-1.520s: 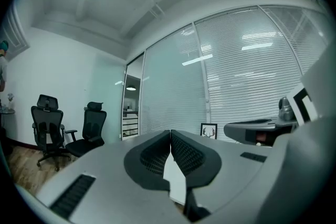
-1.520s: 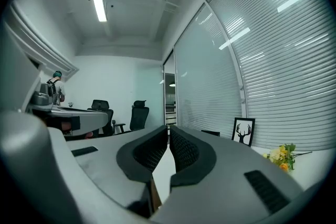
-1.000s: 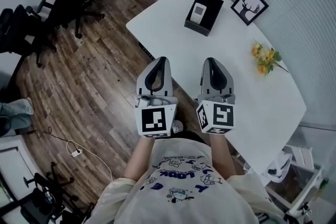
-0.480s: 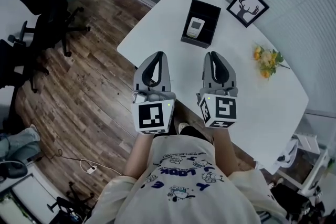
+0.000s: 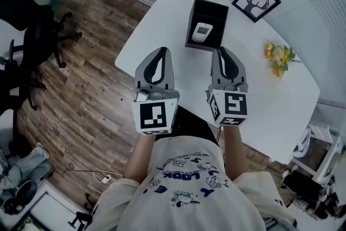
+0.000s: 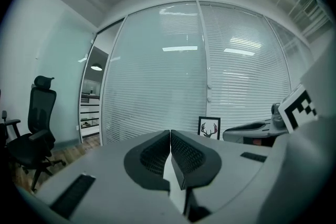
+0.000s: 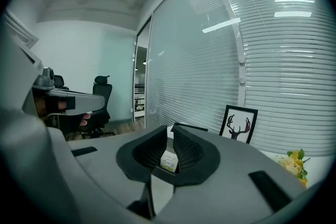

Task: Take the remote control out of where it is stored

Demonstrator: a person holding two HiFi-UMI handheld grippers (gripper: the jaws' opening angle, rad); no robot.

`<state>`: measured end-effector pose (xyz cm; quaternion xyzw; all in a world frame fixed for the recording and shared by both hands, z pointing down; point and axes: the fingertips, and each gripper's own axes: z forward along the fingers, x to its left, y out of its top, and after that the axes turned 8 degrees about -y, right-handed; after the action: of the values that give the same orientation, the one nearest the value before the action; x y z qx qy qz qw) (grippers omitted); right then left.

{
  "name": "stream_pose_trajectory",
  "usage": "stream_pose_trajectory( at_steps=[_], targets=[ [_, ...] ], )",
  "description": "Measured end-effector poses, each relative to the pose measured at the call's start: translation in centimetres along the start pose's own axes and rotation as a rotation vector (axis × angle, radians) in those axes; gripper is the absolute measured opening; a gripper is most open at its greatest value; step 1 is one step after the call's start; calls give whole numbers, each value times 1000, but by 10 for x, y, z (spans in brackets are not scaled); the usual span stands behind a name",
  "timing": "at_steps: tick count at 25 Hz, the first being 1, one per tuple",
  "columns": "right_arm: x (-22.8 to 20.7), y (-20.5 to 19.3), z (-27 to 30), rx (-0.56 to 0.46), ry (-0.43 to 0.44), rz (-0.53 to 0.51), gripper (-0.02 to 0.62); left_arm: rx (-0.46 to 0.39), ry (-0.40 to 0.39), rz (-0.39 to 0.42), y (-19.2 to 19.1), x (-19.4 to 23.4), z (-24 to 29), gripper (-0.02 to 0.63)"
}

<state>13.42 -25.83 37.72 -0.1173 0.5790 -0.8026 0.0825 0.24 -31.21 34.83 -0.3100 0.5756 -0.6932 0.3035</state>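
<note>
A white remote control (image 5: 201,33) stands in an open black box (image 5: 214,10) near the far end of the white table (image 5: 270,105). In the right gripper view the remote (image 7: 169,161) shows beyond the slit between the jaws, with the box's rim (image 7: 189,127) above them. My right gripper (image 5: 222,51) hovers over the table just short of the box, shut and holding nothing. My left gripper (image 5: 160,51) is level with it, over the table's left edge, also shut and holding nothing; its pads (image 6: 178,155) meet in the left gripper view.
A framed deer picture (image 5: 255,0) leans at the back of the table, and yellow flowers (image 5: 278,59) lie to the right. Black office chairs (image 5: 27,35) stand on the wooden floor at left. Glass walls with blinds (image 6: 210,76) rise behind the table.
Both grippers have come forward together toward the black box, which now lies closer to their tips. Their jaws have stayed shut.
</note>
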Motion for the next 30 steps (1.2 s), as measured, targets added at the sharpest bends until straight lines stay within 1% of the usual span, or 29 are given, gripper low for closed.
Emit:
stream_pose_trajectory(
  at_steps=[2,7,8,10,11,15,21,27,30],
  targets=[
    [-3,-2,11,10,-9,-11,37,23,-16,10,-6,4,10,15],
    [-7,-14,32,50,-3,-12,41,60,-41,-15,-23,7,30,16],
    [-7,-16,36,58,4,-14,56,68,-46,-17,-26,7,35,15],
    [-7,-18,47,74,29,-13,144,75,-53,-26,-30,8,44,15],
    [-7,-20,52,82,40,-12,150,73,-53,-36,-30,8,48,15],
    [-10,-26,71,119,75,-17,162,68,-39,-67,-33,10,65,15],
    [-9,-41,98,184,141,-27,190,106,-29,-79,-50,14,86,15],
    [-4,-57,117,216,194,-1,205,144,-17,-106,-69,17,99,15],
    [1,-61,124,217,226,-9,212,151,-23,-93,-76,16,106,15]
  ],
)
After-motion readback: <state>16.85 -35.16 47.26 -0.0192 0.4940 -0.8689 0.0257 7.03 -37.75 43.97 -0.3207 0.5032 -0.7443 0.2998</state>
